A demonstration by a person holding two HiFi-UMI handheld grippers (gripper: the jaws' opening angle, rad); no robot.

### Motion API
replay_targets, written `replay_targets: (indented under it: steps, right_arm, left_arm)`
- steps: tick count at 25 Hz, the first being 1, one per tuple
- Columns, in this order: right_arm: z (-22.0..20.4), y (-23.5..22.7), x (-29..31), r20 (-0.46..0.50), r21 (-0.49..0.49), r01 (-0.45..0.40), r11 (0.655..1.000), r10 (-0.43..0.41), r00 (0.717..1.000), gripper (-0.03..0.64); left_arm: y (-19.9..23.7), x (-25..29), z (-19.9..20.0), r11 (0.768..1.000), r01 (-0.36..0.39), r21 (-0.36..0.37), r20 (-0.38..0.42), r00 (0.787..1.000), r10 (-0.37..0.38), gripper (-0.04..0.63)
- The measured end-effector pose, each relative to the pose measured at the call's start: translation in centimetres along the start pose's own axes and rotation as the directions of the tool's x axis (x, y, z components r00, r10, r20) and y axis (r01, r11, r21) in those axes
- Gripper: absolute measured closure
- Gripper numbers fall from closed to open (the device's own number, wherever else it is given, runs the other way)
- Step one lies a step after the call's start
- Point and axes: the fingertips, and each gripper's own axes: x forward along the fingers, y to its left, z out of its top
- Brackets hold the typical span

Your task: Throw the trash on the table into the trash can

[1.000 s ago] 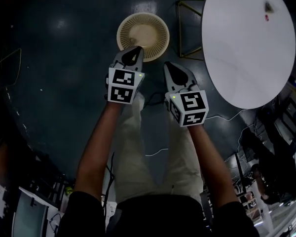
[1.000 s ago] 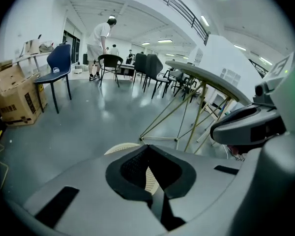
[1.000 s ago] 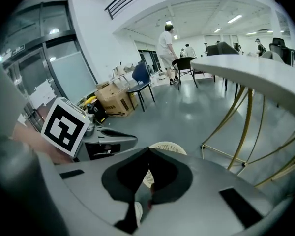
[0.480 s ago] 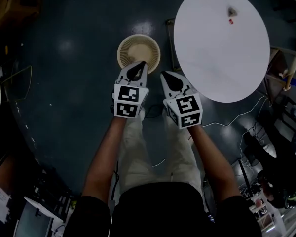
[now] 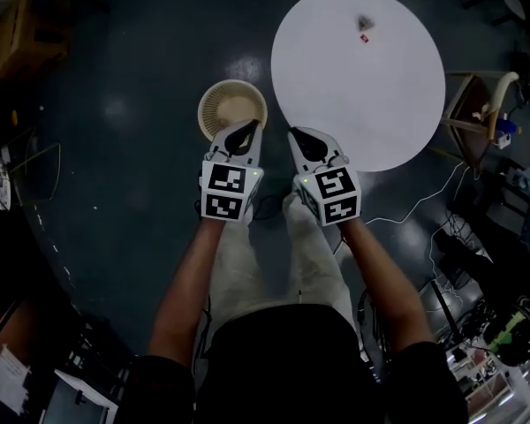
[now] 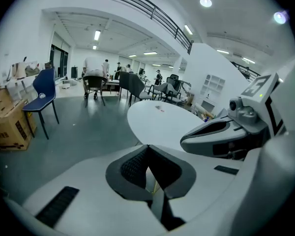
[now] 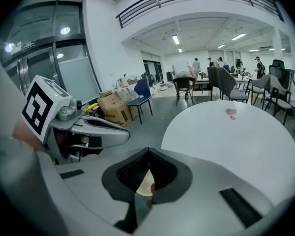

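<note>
Holds the left gripper (image 5: 247,126) and right gripper (image 5: 294,133) side by side, jaws of each pressed together, empty. Shows the trash (image 5: 365,26), perhaps crumpled paper, on the table's (image 5: 336,104) far side, trash can (image 5: 232,109) on the floor beside it.

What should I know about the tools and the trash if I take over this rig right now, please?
Left tool: shut, empty.
Right tool: shut, empty.
The trash can stands on the floor just ahead of both.
Crumpled trash and a small red scrap lie on the round white table's far side.
Done: neither piece picked up.
Left: grab both, drop them in the can.
</note>
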Motion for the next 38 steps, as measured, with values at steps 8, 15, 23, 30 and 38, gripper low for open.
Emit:
replay_targets:
  steps: [8, 15, 23, 30, 38]
  right_arm:
    - [1.7, -4.4, -3.9, 0.034, 0.024, 0.069, 0.997, -0.07, 0.997, 0.598]
    - [3.4, -10.6, -5.8, 0.082, 0.043, 0.149, 0.988, -0.152, 0.985, 0.597]
    - [5.3, -17.6, -5.4, 0.111, 0.035, 0.202, 0.979, -0.204, 0.973, 0.597]
    - [6.8, -23.1, -3.0, 0.122, 0.012, 0.237, 0.972, -0.236, 0.964, 0.597]
    - [9.1, -29.6, 0.4, 0.127, -0.015, 0.258, 0.966, -0.254, 0.959, 0.595]
  left_arm:
    - [-6.4, 1.0, 4.2, 0.996, 0.092, 0.008, 0.063, 0.994, -0.093, 0.58]
    - [-8.6, 3.3, 7.1, 0.995, 0.095, 0.021, 0.101, 0.99, -0.096, 0.58]
    - [-9.4, 8.1, 9.7, 0.997, 0.079, 0.007, 0.123, 0.989, -0.079, 0.58]
    - [-9.4, 13.1, 11.9, 0.997, 0.071, 0.039, 0.122, 0.99, -0.075, 0.58]
    - [-9.4, 18.9, 14.0, 0.998, 0.049, 0.036, 0.133, 0.99, -0.053, 0.58]
